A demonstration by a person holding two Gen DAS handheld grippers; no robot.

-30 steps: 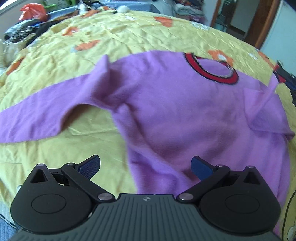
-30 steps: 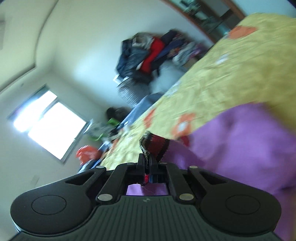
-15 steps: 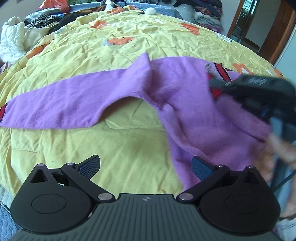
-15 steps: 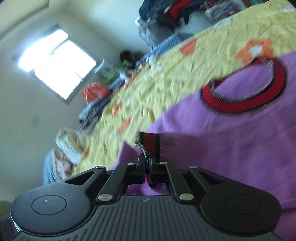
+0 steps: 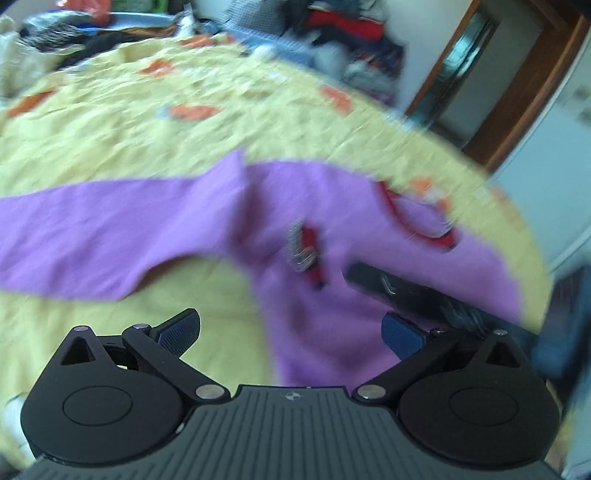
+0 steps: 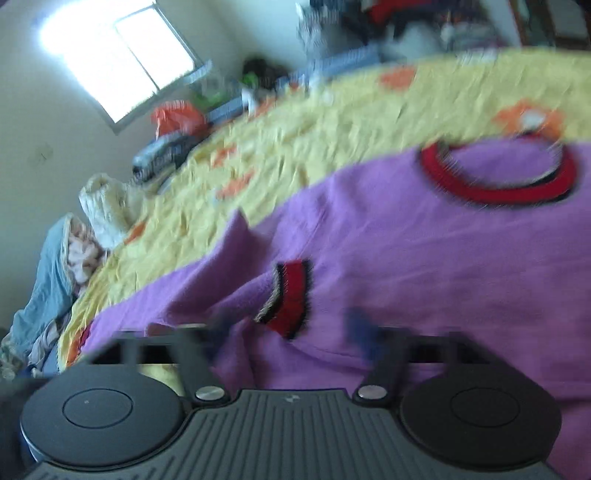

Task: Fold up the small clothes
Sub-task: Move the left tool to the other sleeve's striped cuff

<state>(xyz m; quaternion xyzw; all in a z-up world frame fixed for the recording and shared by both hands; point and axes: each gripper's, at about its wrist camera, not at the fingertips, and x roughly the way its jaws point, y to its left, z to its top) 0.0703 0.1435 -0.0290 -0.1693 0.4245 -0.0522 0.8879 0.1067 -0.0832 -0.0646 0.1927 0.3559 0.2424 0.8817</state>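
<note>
A purple sweater (image 5: pixel 369 306) with a red collar (image 5: pixel 417 225) lies on the yellow bedspread (image 5: pixel 184 147). One sleeve (image 5: pixel 92 243) stretches out to the left. The other sleeve is folded across the chest, its red cuff (image 6: pixel 290 299) lying on the body (image 6: pixel 424 258). My left gripper (image 5: pixel 291 330) is open and empty above the sweater's hem. My right gripper (image 6: pixel 291 332) is open, blurred, just behind the cuff; it also shows in the left wrist view (image 5: pixel 406 291) over the sweater's right side.
Piles of clothes (image 5: pixel 332 33) lie along the bed's far edge, with a wooden door frame (image 5: pixel 517 92) to the right. A window (image 6: pixel 114 55), a white bundle (image 6: pixel 107 210) and blue cloth (image 6: pixel 48 284) are at the bed's left side.
My right gripper has opened and let the red cuff go onto the sweater's chest, then drawn back. My left gripper stayed open and swung a little to the right.
</note>
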